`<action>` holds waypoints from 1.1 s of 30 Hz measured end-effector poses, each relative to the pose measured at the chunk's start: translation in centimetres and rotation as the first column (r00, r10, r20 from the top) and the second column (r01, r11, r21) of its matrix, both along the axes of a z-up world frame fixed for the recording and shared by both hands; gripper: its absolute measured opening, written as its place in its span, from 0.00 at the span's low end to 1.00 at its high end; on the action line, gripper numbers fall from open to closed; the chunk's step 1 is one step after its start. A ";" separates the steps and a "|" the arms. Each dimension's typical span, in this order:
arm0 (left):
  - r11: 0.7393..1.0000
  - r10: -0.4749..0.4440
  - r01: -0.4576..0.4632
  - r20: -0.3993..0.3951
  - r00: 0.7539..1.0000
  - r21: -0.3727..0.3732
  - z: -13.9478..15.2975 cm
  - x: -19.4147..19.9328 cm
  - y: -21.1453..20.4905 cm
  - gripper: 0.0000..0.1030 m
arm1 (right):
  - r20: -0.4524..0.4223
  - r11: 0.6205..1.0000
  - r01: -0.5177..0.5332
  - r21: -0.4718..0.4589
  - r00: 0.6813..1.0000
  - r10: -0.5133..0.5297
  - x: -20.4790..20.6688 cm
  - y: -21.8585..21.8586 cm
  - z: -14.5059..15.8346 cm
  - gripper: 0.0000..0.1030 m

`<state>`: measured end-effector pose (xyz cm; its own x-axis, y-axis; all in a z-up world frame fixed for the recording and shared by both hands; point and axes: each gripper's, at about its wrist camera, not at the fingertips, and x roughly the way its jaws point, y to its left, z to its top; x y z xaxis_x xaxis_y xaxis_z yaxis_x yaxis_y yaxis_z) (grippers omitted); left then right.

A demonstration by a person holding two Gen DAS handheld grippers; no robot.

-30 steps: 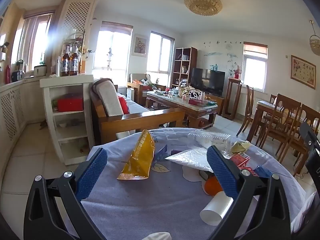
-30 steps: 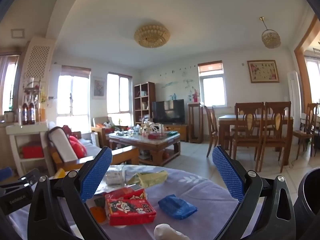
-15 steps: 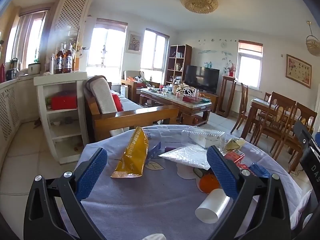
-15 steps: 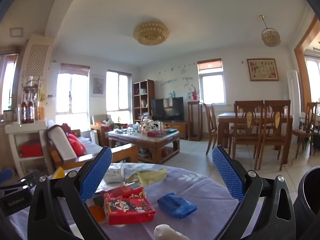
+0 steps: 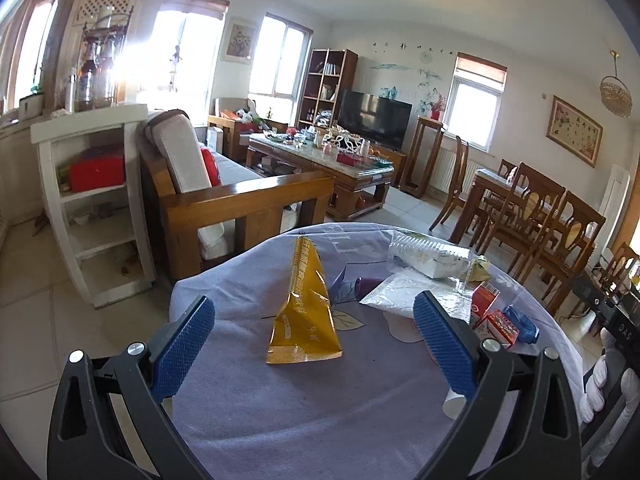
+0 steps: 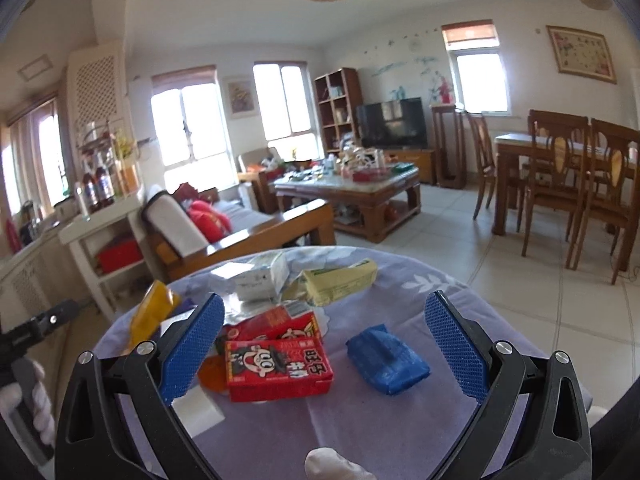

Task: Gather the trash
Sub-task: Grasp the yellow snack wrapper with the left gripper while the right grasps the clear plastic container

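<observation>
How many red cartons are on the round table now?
2. One flat red printed carton lies nearest the right hand-held gripper; a second red carton lies just behind, touching it. More may be hidden beneath.

Right tool (image 6: 324, 344) spread wide above red carton (image 6: 278, 368), blue packet (image 6: 387, 362); orange item, perhaps lid, half hidden.

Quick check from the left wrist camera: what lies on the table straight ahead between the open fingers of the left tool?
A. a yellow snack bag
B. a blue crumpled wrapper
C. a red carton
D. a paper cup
A: the yellow snack bag lies on the purple tablecloth centred between the spread fingers of the left tool, which holds nothing.
</observation>
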<state>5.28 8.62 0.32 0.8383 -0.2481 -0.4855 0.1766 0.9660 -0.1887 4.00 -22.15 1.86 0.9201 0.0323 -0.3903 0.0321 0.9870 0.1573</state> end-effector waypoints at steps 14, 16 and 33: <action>0.980 -0.058 0.107 -0.273 0.960 0.169 -3.6 8.4 -2.5 0.95 | -0.124 0.906 -0.342 -0.251 0.939 0.320 7.7 6.1 1.7 0.94; 0.984 -0.063 0.109 -0.293 0.954 0.142 -3.8 9.0 -2.3 0.95 | -0.159 0.891 -0.374 -0.256 0.926 0.343 9.3 6.8 0.8 0.86; 0.992 -0.120 0.127 -0.398 0.910 -0.009 -5.8 11.8 -1.6 0.45 | -0.251 0.867 -0.492 -0.085 0.852 0.459 15.4 6.6 -2.1 0.41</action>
<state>17.12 7.06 -5.44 0.5391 -0.3264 -0.7764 0.2085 0.9449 -0.2524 19.43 -15.52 -0.25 0.6985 0.3738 -0.6102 -0.4297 0.9010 0.0600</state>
